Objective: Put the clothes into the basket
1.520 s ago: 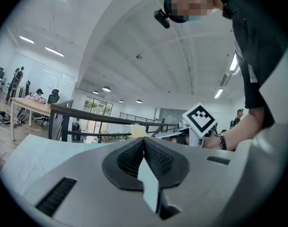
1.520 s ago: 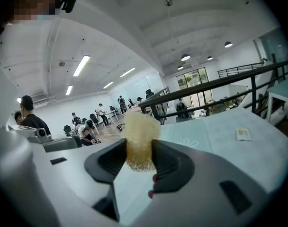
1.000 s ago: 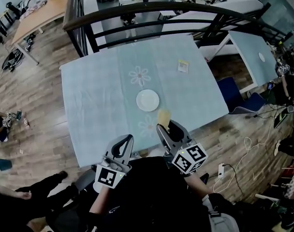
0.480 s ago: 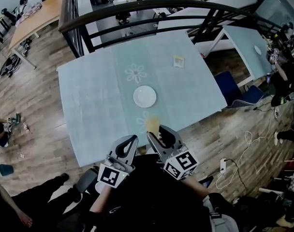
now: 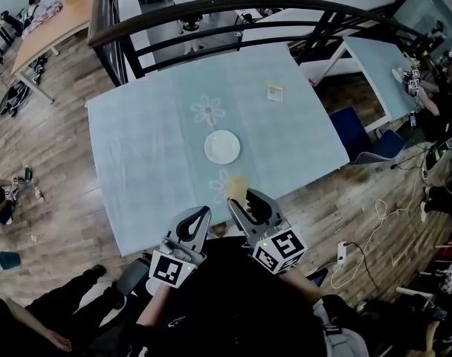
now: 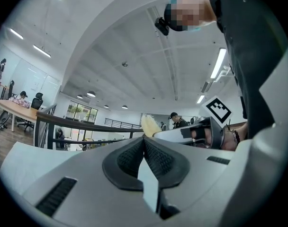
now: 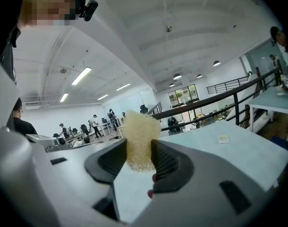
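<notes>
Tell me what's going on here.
A person holds two grippers over the near edge of a table. The right gripper is clamped on a yellowish sponge; the left gripper is shut on nothing. A white plate and a small card lie on the table. No clothes or basket are in view.

On the table, a plate; card behind it (rightward).

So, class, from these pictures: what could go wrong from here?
1. The right tool grips the yellow spongy piece with part sticking past its tips; it may slip out.
2. The white plate lies just ahead on the table; a forward sweep could knock it.
3. No basket or clothes show, so the task may stall.
</notes>
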Tool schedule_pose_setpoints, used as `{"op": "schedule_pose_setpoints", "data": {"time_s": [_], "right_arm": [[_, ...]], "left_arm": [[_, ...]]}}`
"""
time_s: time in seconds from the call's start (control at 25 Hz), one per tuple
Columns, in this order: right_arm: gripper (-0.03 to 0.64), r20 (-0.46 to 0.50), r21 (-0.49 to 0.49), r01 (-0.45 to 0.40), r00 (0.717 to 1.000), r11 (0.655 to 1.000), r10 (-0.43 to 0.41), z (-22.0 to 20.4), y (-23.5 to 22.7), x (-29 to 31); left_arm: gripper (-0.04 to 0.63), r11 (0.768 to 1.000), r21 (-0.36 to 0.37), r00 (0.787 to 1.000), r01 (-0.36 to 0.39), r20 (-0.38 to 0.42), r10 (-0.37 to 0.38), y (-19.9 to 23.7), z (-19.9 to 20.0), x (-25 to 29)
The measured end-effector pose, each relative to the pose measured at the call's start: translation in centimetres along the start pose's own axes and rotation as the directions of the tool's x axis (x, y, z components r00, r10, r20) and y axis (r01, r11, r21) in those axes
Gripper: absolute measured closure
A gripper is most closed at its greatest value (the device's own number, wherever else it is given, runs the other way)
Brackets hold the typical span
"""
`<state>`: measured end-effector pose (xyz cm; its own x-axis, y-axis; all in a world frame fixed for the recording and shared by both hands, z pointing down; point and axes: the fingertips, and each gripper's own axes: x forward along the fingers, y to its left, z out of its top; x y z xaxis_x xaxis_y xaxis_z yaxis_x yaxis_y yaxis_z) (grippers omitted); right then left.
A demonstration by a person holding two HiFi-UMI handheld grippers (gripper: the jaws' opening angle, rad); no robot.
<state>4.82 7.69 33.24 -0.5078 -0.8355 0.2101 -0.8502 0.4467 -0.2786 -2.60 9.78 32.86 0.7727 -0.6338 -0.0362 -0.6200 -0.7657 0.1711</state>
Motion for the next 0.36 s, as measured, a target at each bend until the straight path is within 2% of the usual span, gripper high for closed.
{"op": "schedule_pose_setpoints", "data": {"time_s": [0.36], "right_arm": [[0.451, -0.016, -0.03, -0.019, 1.0, 0.999, 0.018, 0.05, 0.26, 0.77]], "left_arm": [[0.583, 1.0, -0.007, 1.0, -0.005, -0.004, 0.005, 0.36, -0.56, 0.61]]}}
